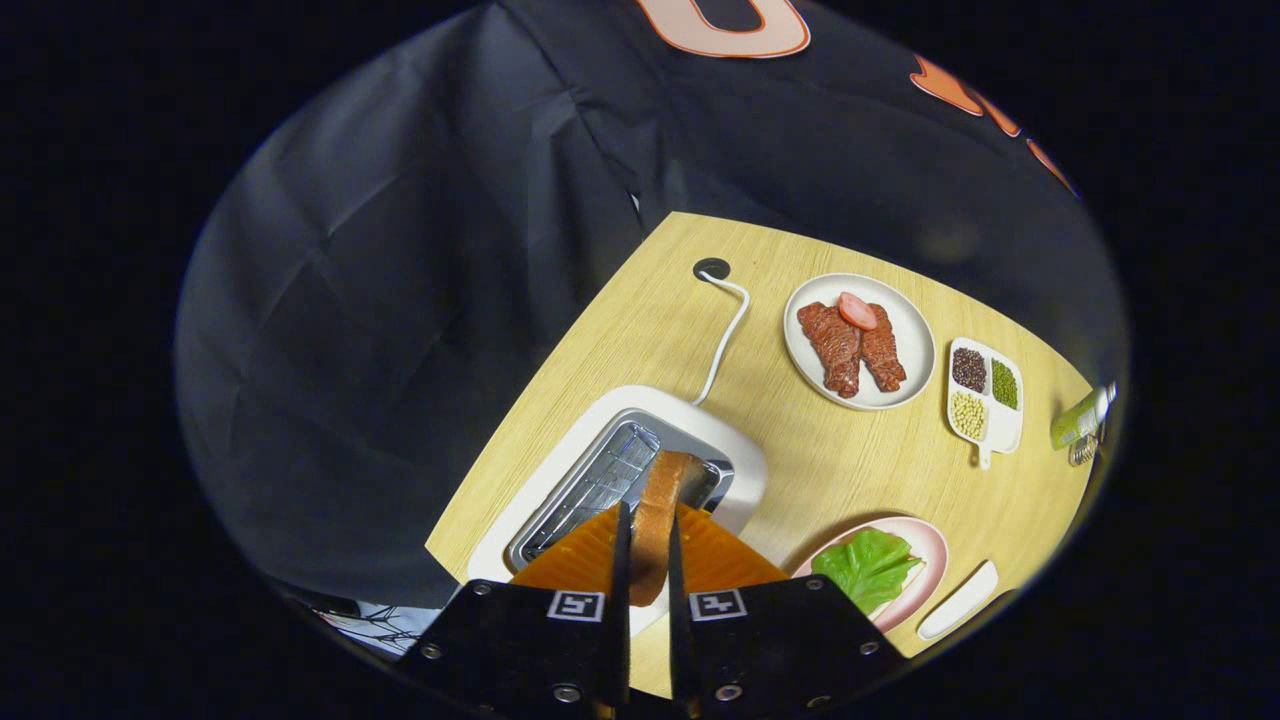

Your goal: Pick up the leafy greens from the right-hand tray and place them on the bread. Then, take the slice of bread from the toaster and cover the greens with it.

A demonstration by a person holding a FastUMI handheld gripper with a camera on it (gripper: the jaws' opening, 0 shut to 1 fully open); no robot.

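Bread [655, 520], a toasted slice standing on edge, sits clamped between the two orange fingers [585, 555] of the gripper [648, 560], which press on its flat faces from left and right. The slice's far end reaches out beyond the fingertips, over the open slot of the toaster [610, 470]; whether its lower edge is in the slot or just above it, I cannot tell. The toaster is white with a metal-lined top and sits at the near left of the wooden table [800, 470], directly ahead of the fingers. A white cord [727, 335] runs from its far side to a dark round opening [711, 268] in the tabletop.

To the right of the gripper, close beside the right finger, a pink plate [925, 560] holds the leafy greens [865, 565], spread flat on a lower slice that peeks out at the leaf's near edge. A small white oblong dish [958, 600] lies just right of that plate.

Farther away, beyond the pink plate, a white round plate [858, 342] carries two strips of reddish meat [850, 350] with a pink sausage slice [856, 311] on top. To its right stands a white divided dish [985, 395] with dark, green and pale beans in separate compartments. A green object [1078, 420] lies at the far right of the table, too blurred to identify.
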